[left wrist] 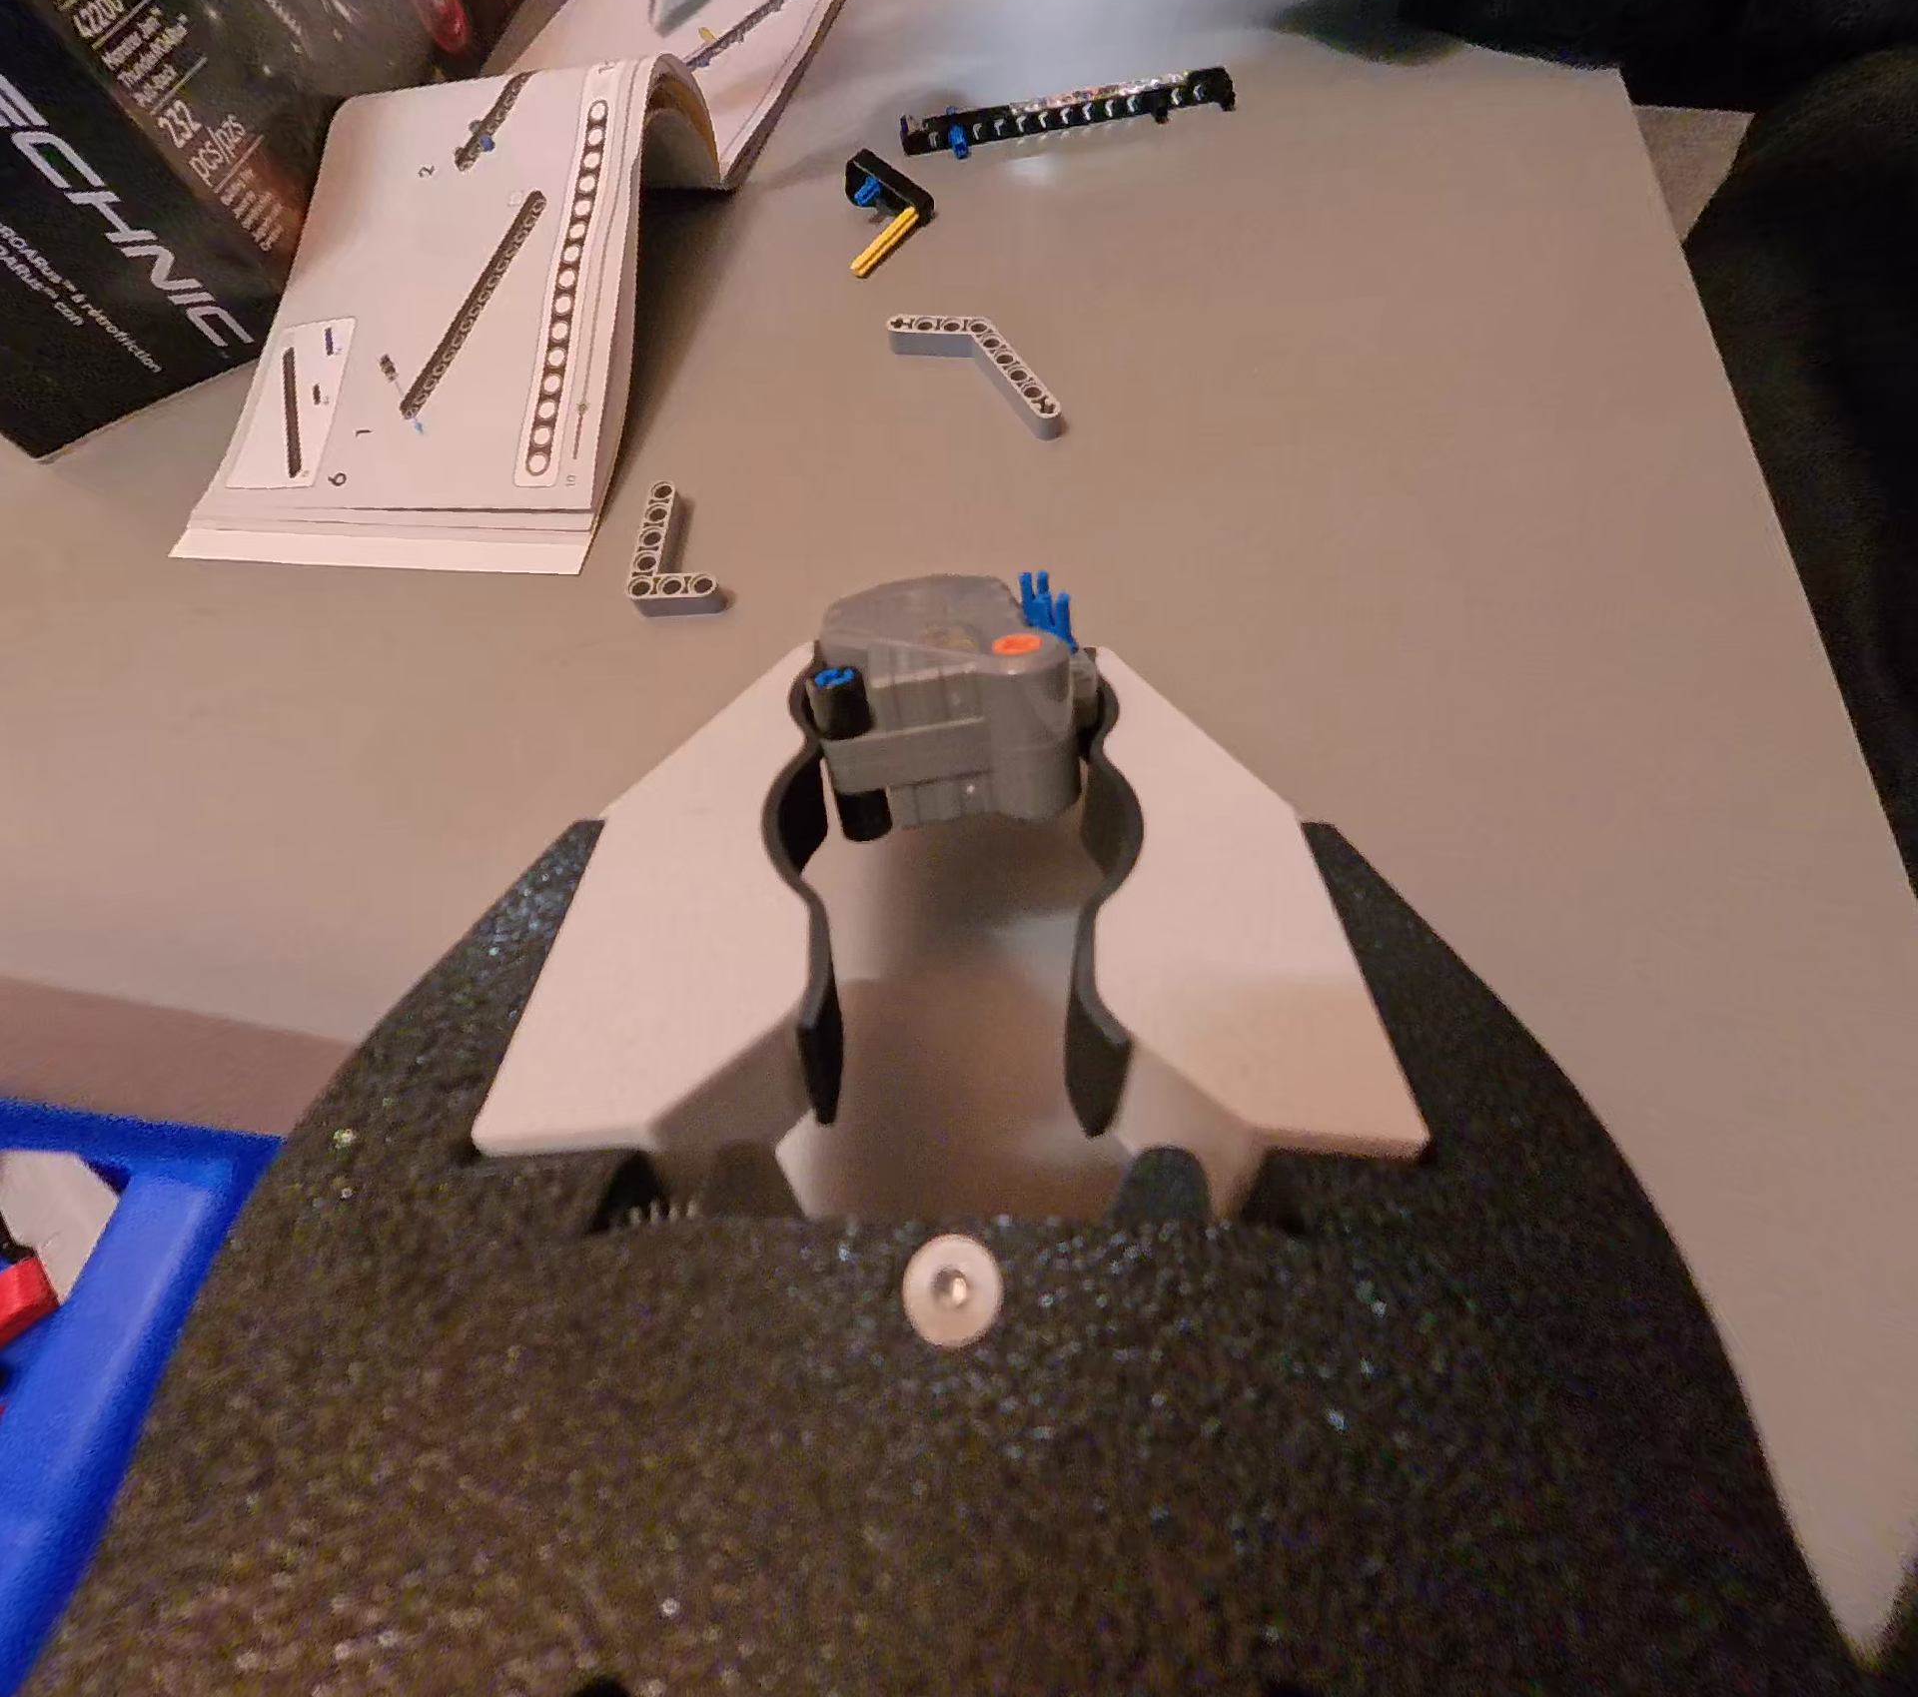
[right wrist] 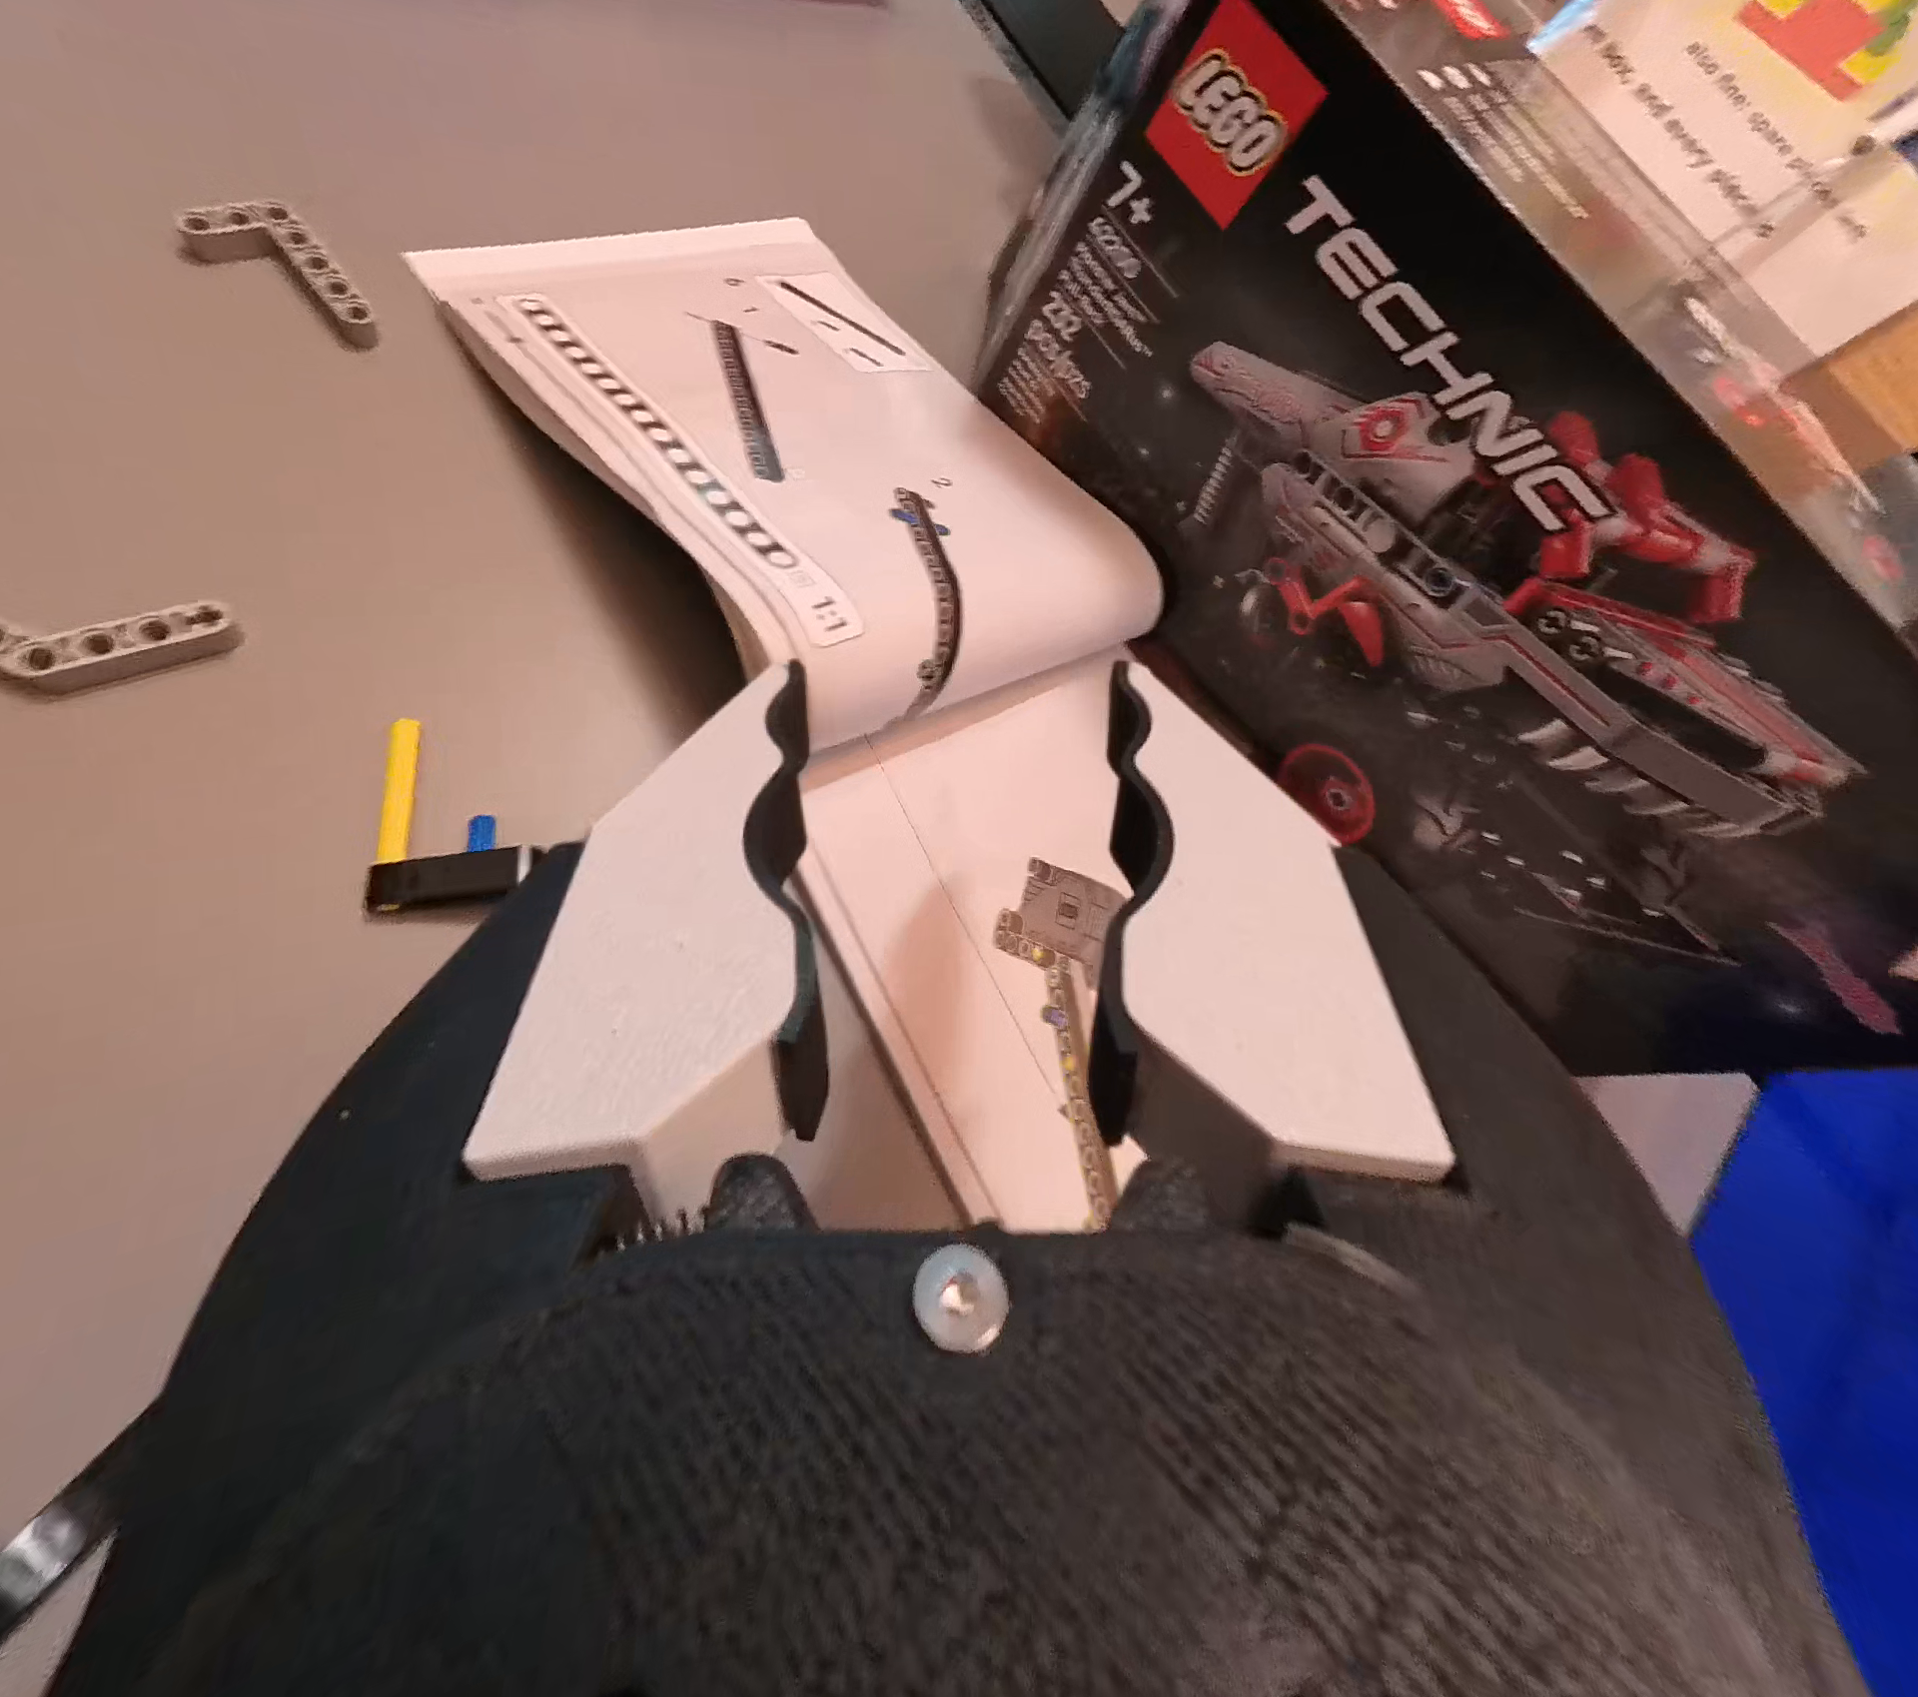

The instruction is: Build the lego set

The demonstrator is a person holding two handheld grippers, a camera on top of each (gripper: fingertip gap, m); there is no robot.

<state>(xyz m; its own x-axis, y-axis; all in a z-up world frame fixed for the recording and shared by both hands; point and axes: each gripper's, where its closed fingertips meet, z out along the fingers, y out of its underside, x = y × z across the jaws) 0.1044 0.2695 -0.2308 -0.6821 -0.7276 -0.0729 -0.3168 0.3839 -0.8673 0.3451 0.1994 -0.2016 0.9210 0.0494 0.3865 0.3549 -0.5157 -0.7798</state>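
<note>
While our left gripper (left wrist: pixel 950 718) clamps the grey motor block (left wrist: pixel 950 692), our right gripper (right wrist: pixel 955 734) gapes empty over the booklet (right wrist: pixel 727 423) at twelve o'clock.

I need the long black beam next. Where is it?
In the left wrist view, the long black beam lies far right on the table, beyond the black connector with yellow axle.

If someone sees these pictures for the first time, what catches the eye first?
The left claw grips a grey motor block with blue pins, low in the middle. The right claw hangs open over the open booklet. The dark set box stands just beyond the booklet.
</note>
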